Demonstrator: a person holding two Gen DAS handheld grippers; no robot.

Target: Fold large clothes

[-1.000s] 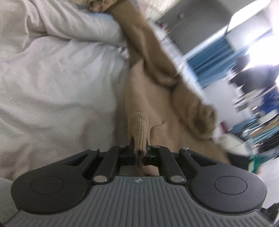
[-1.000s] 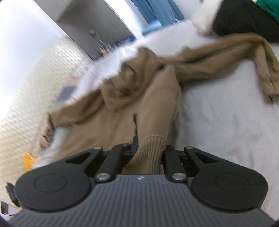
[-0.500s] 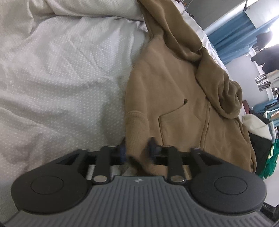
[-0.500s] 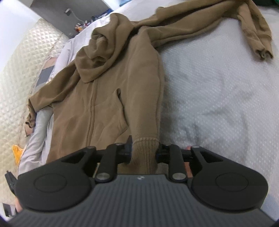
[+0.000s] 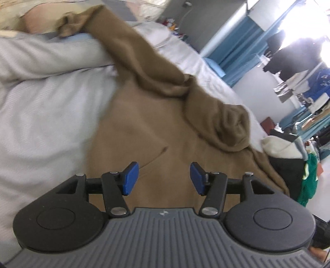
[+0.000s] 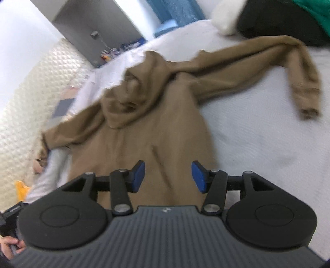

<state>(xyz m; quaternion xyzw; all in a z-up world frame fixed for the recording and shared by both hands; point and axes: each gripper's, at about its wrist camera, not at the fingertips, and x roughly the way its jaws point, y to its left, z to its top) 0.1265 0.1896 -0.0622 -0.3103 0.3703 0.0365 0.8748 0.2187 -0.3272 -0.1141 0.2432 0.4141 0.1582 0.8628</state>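
Observation:
A tan hooded sweatshirt (image 5: 148, 132) lies spread face up on a white bed (image 5: 41, 115), hood bunched near the collar. It also shows in the right wrist view (image 6: 148, 132), one sleeve (image 6: 288, 68) stretched to the right, the other sleeve (image 6: 68, 127) to the left. My left gripper (image 5: 163, 177) is open and empty above the hem near the pocket. My right gripper (image 6: 167, 175) is open and empty above the hem's other side.
A pile of dark, white and green clothes (image 5: 292, 165) lies at the bed's far side and shows in the right wrist view (image 6: 288, 18). A quilted headboard (image 6: 31, 99) is to the left. Blue curtains (image 5: 233, 55) hang beyond the bed.
Both grippers were shut on the ribbed hem a second ago. They have let go, opened wide and drawn back above the sweatshirt, which now lies flat.

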